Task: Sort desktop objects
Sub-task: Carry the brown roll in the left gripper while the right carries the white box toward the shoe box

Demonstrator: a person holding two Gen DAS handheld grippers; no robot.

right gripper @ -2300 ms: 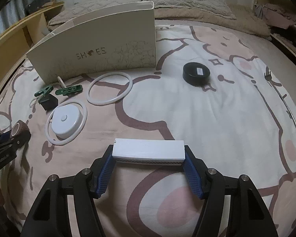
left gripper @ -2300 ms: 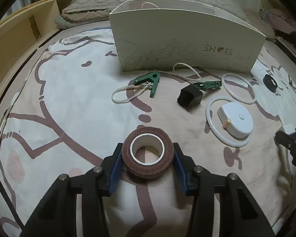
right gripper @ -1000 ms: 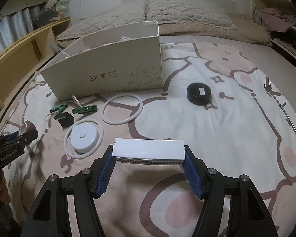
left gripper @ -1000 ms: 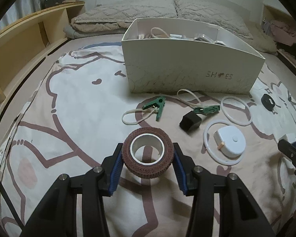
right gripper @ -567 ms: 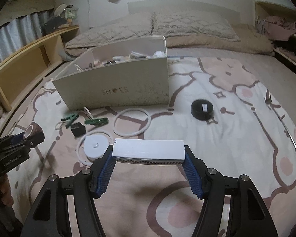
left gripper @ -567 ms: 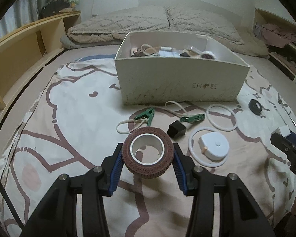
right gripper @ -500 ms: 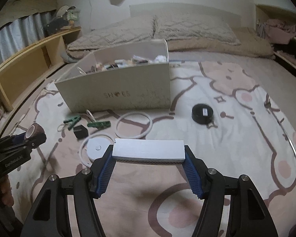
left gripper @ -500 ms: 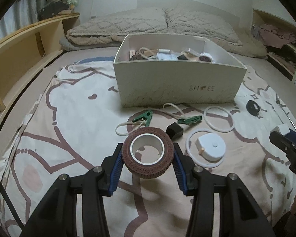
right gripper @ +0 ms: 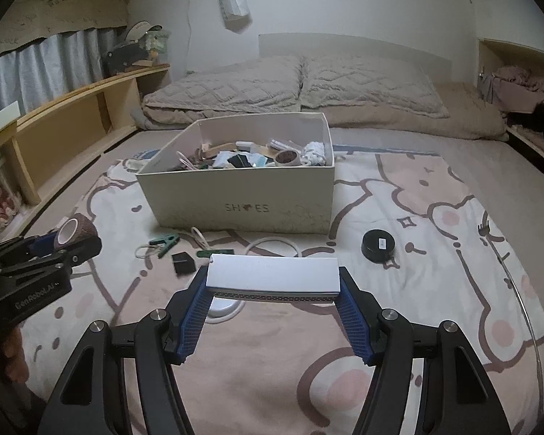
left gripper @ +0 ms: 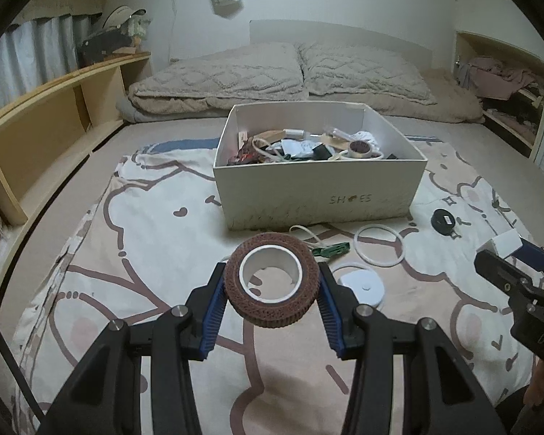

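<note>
My left gripper (left gripper: 271,295) is shut on a brown roll of tape (left gripper: 271,284) with a white core, held in the air above the blanket. My right gripper (right gripper: 272,290) is shut on a flat white rectangular box (right gripper: 272,276), held crosswise between the blue pads. Ahead of both stands the open white shoe box (left gripper: 319,190) (right gripper: 243,203), filled with several small items. In the right wrist view the left gripper with the tape roll (right gripper: 74,232) shows at the left edge; in the left wrist view the right gripper's fingers (left gripper: 507,275) show at the right edge.
On the bear-print blanket (left gripper: 145,217) before the box lie a white ring (left gripper: 379,250), a round white device (left gripper: 362,286), green clips (right gripper: 165,243), a small black cube (right gripper: 183,262) and a black round case (right gripper: 378,244). Wooden shelves (left gripper: 54,116) run along the left; pillows lie beyond.
Both grippers have risen with their loads and tilted up, so the inside of the shoe box is now in view. The things on the blanket look smaller and farther below.
</note>
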